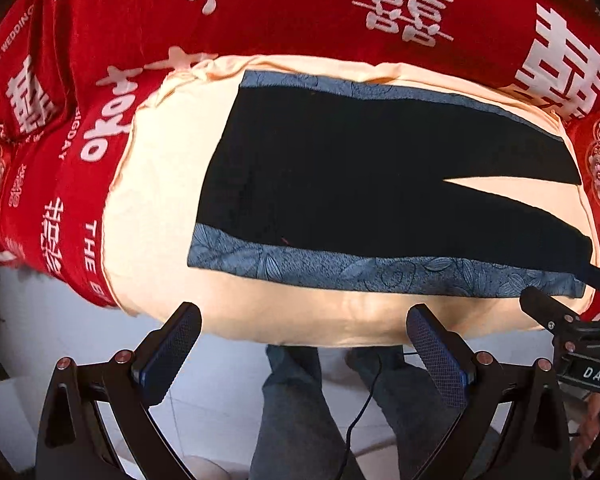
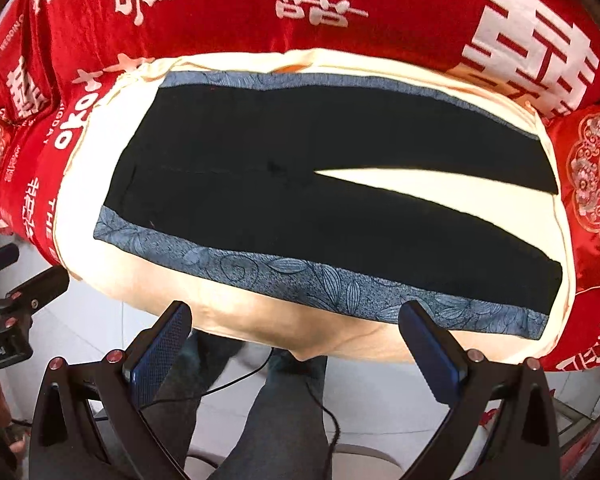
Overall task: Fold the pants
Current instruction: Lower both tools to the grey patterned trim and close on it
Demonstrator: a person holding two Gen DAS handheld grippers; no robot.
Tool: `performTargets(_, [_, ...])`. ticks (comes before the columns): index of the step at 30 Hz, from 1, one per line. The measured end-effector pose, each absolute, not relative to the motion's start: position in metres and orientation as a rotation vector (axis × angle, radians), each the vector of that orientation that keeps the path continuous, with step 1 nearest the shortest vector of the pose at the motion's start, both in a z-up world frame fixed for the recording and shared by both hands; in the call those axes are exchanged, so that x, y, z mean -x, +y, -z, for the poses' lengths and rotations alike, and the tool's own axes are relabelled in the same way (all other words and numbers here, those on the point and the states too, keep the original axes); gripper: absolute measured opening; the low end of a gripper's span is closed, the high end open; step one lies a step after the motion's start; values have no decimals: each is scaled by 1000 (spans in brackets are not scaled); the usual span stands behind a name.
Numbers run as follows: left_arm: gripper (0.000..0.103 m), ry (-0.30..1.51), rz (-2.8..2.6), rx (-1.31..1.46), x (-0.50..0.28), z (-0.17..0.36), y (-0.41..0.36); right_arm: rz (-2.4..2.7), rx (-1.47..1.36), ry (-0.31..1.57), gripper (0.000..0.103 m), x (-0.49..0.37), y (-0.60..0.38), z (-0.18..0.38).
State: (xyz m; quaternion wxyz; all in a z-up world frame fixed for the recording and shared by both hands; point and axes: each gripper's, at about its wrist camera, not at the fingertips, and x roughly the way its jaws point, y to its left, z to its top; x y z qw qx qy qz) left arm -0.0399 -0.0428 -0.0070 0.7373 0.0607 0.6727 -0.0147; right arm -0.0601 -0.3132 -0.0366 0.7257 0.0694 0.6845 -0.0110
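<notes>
Two black pant legs with blue leaf-print side bands make up the pants (image 1: 340,184), lying flat on a smooth cream cloth (image 1: 156,200) over a red bedspread (image 1: 300,12) with white characters. Their long axis runs left-right, waistband left, legs splitting rightward. The left gripper (image 1: 304,344) and right gripper (image 2: 296,340) both hover released, mesh-textured pads apart, near the cloth's front edge. Dark fabric hides seam detail.
</notes>
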Motion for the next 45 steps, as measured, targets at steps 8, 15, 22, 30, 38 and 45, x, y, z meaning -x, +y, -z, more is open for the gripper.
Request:
performTargets(8, [103, 1487, 68, -34, 29, 52, -9, -107, -642, 1416, 103, 73, -320, 83])
performTargets(15, [103, 1519, 81, 73, 30, 129, 34, -253, -1009, 1398, 76, 94, -282, 191])
performTargets(22, [103, 1535, 152, 305, 38, 195, 62, -319, -1220, 1316, 76, 98, -258, 278])
performTargets(30, [103, 1521, 244, 467, 34, 213, 64, -346, -1429, 1077, 76, 87, -270, 270])
performTargets(38, [103, 1493, 237, 848, 17, 224, 56, -455, -1399, 994, 76, 74, -279, 217])
performTargets(45, [79, 1435, 161, 767, -3, 227, 67, -343, -1388, 1079, 76, 92, -292, 255])
